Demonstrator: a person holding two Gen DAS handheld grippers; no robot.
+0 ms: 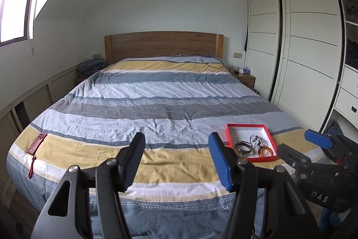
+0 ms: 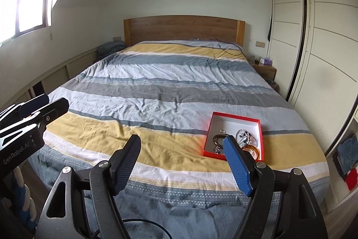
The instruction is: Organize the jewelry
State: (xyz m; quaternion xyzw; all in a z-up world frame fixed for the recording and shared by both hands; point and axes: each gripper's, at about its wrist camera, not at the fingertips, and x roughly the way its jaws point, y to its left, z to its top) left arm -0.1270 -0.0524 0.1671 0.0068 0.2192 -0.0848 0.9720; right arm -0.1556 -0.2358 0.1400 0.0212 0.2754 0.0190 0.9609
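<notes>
A shallow red box (image 1: pixel 230 136) with a white inside lies on the striped bed near its front right corner; it also shows in the right wrist view (image 2: pixel 237 119). In it lie a brown bracelet (image 1: pixel 243 146), an amber ring-shaped bangle (image 1: pixel 265 151), a beaded silver piece (image 1: pixel 257 140) and small silver bits. My left gripper (image 1: pixel 176 140) is open and empty, hovering over the bed's foot, left of the box. My right gripper (image 2: pixel 182 142) is open and empty; its blue finger (image 2: pixel 236 162) overlaps the box's near edge in view.
A dark red phone case with a strap (image 1: pixel 37 142) lies on the bed's front left corner. A black cable (image 1: pixel 212 62) lies near the wooden headboard (image 1: pixel 163 44). White wardrobe doors (image 1: pixel 302 37) stand on the right; nightstands flank the bed.
</notes>
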